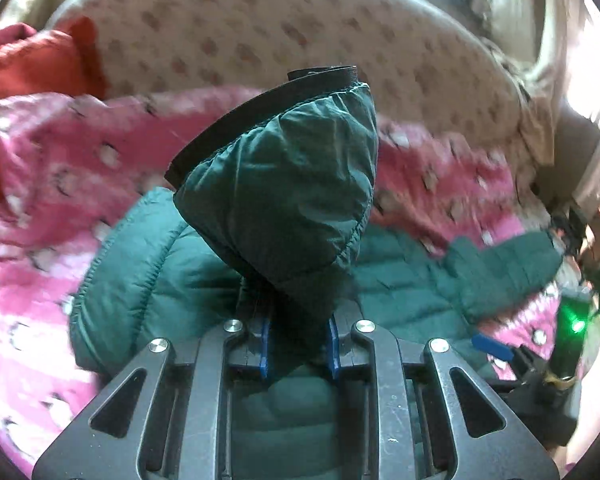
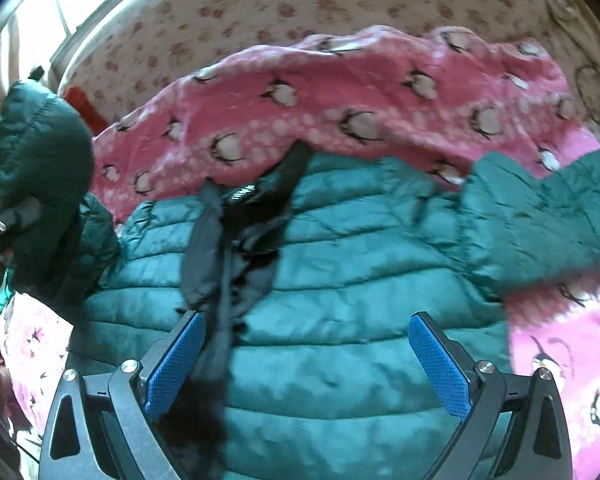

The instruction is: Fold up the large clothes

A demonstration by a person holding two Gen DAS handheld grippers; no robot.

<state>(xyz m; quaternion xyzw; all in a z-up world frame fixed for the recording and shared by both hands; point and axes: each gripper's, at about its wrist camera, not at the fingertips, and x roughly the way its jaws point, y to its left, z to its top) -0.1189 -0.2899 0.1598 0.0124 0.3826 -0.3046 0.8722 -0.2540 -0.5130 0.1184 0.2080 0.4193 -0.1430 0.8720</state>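
Left wrist view: our left gripper (image 1: 298,344) has its jaws clamped on a sleeve cuff (image 1: 284,184) of the teal puffer jacket (image 1: 148,264), lifted clear of the bed with its black-edged end upward. The jacket body lies spread on the pink penguin blanket (image 1: 40,184), which covers a mattress with a paw-print sheet (image 1: 260,28).

Right wrist view: our right gripper (image 2: 306,356) hovers low over the jacket's quilted torso (image 2: 340,280), jaws wide apart, holding nothing. The dark lining at the collar (image 2: 236,240) lies open on the torso; the other sleeve (image 2: 540,216) stretches out to the right, unfolded.

Progress, as we judge it: early. One sleeve is raised, seemingly to be brought across; no fold is laid flat yet. Second sleeve and the body folds remain.

Count: one jacket, two sleeves, one blanket, one red cloth (image 1: 32,64) at the far corner, two grippers.
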